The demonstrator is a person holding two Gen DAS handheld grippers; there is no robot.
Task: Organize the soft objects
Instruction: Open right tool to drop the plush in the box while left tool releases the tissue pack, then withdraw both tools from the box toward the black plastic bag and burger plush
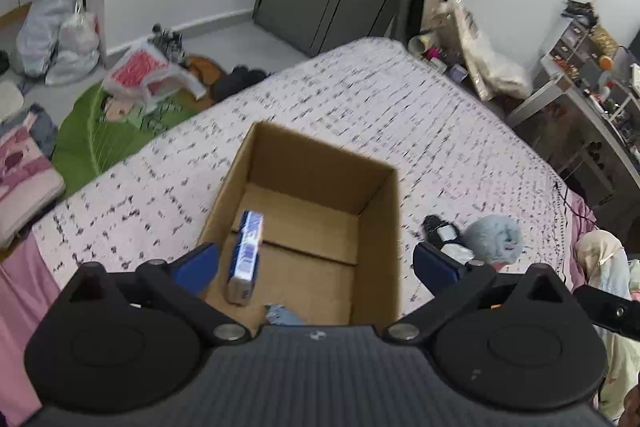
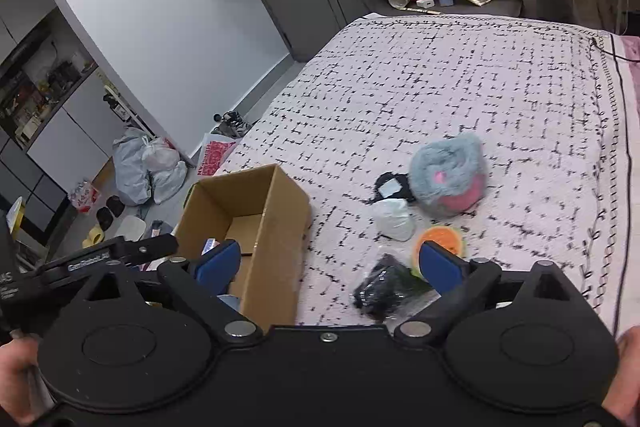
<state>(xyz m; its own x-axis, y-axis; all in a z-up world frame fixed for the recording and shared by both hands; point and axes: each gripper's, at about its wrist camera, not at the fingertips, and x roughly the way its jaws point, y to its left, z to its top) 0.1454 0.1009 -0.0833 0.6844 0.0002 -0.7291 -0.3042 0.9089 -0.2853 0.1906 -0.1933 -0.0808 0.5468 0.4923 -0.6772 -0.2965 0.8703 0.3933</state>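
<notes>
An open cardboard box (image 1: 380,211) stands on the bed. In it lie a blue-and-white pack (image 1: 246,255) and a grey-blue soft piece (image 1: 280,315) by the near wall. My left gripper (image 1: 316,259) hangs over the box, open, with nothing between its fingers. My right gripper (image 2: 330,259) is open too, above the box's right wall (image 2: 276,247) and the bedcover beside it. Right of the box lie a fluffy blue-and-pink plush (image 2: 448,183), a white pouch (image 2: 394,221), a black item with a white label (image 2: 390,185), an orange-and-green round piece (image 2: 440,239) and a black item in clear wrap (image 2: 382,291).
The bed carries a white cover with black marks (image 1: 400,107). Bags (image 2: 148,171), a green leaf mat (image 1: 92,143) and clutter lie on the floor to the left. A desk (image 1: 580,107) stands at the bed's far right. A person's hand (image 2: 16,367) grips the handle.
</notes>
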